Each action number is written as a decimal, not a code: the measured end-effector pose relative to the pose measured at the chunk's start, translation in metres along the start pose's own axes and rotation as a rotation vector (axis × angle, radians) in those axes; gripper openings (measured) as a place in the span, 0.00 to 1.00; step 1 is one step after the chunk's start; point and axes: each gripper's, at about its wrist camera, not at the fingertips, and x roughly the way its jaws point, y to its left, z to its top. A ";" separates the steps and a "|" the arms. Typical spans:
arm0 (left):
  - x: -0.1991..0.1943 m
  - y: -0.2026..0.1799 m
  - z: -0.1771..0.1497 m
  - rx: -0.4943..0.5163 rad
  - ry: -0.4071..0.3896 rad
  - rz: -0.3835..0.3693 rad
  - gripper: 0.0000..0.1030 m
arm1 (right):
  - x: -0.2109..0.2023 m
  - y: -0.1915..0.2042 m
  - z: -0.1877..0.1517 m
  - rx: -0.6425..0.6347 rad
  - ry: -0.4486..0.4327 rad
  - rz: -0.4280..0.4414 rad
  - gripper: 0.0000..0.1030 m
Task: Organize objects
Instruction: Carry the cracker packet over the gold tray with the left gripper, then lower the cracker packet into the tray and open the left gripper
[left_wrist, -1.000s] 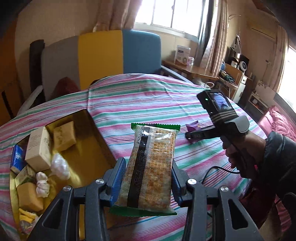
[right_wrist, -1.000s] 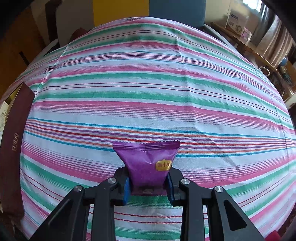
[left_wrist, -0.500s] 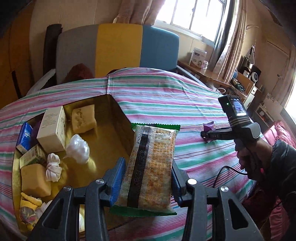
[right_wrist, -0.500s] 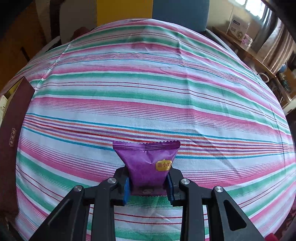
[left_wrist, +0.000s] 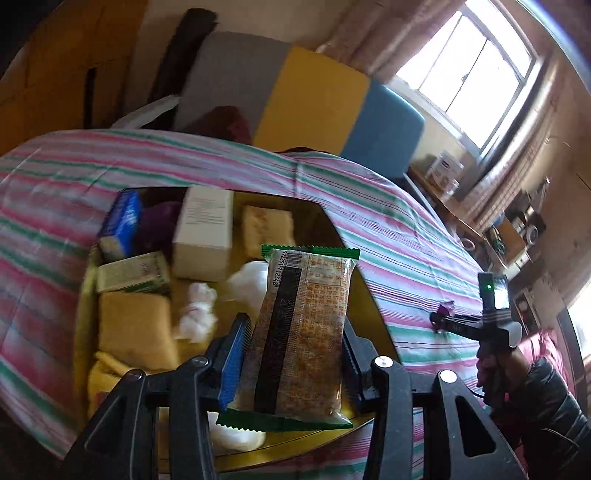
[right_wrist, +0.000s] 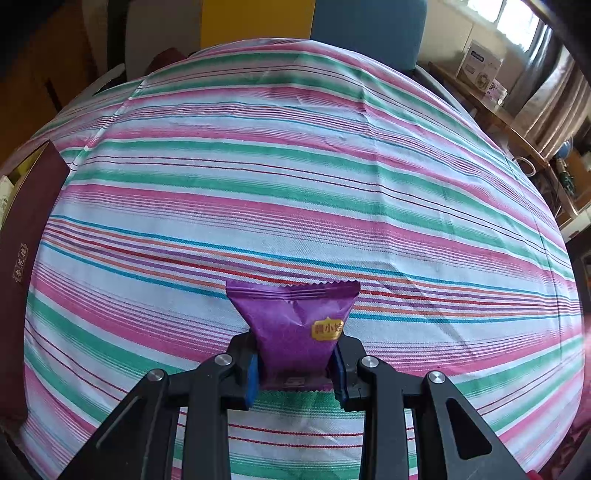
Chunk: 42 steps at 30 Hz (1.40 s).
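My left gripper (left_wrist: 291, 354) is shut on a green-edged cracker packet (left_wrist: 301, 332), held in the air over the gold-lined box (left_wrist: 369, 325) on the striped table. Inside the box lie a white carton (left_wrist: 205, 230), a blue pack (left_wrist: 120, 223), a green carton (left_wrist: 135, 275), yellow-wrapped cakes (left_wrist: 133, 330) and white wrapped sweets (left_wrist: 197, 314). My right gripper (right_wrist: 295, 365) is shut on a small purple snack packet (right_wrist: 295, 325) just above the tablecloth. In the left wrist view that right gripper (left_wrist: 441, 319) shows at the far right, with the purple packet (left_wrist: 445, 307) at its tip.
The box's dark red outer wall (right_wrist: 22, 266) stands at the left edge of the right wrist view. A striped cloth (right_wrist: 295, 166) covers the round table. A grey, yellow and blue chair back (left_wrist: 303, 96) stands behind it. A hand and dark sleeve (left_wrist: 532, 384) hold the right gripper.
My left gripper has carried the cracker packet leftwards from over the cloth to over the box and has rolled. The right gripper and purple packet have stayed put.
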 end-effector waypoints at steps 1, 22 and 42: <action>-0.001 0.005 -0.003 -0.002 0.006 0.002 0.44 | 0.000 0.000 0.000 -0.003 0.000 -0.002 0.31; 0.064 0.006 -0.032 -0.046 0.214 0.119 0.45 | -0.001 0.000 0.003 -0.022 0.000 -0.012 0.31; 0.020 -0.002 -0.022 0.072 0.054 0.215 0.46 | -0.001 0.006 0.003 -0.048 -0.001 -0.035 0.29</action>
